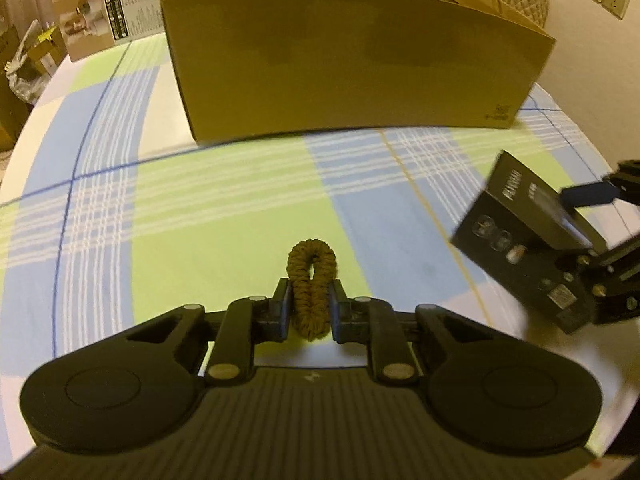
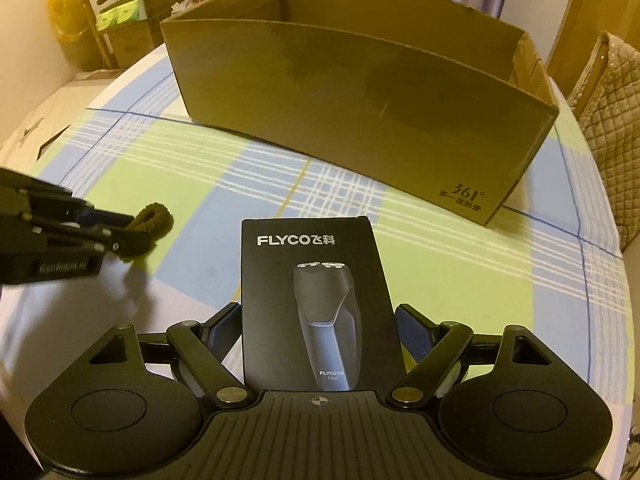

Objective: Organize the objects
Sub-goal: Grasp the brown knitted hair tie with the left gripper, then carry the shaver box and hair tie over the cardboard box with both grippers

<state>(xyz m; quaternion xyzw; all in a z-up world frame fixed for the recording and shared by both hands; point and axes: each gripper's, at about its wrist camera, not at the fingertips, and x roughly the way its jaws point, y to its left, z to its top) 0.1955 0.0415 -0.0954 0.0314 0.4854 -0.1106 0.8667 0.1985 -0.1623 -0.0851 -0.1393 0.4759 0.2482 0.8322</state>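
My left gripper [image 1: 310,308] is shut on a brown braided hair tie [image 1: 313,280] and holds it above the checked tablecloth [image 1: 200,208]. It also shows in the right wrist view [image 2: 150,224], at the left. My right gripper [image 2: 318,328] is shut on a black FLYCO shaver box [image 2: 316,304], held flat between the fingers. The shaver box also shows at the right of the left wrist view [image 1: 532,240]. An open brown cardboard box [image 1: 352,64] stands ahead of both grippers, also in the right wrist view [image 2: 360,104].
A white printed carton [image 1: 108,12] lies at the table's far left. A quilted chair back [image 2: 612,112] stands at the right of the table. Stacked boxes and a yellow bag [image 2: 68,12] stand beyond the table's left edge.
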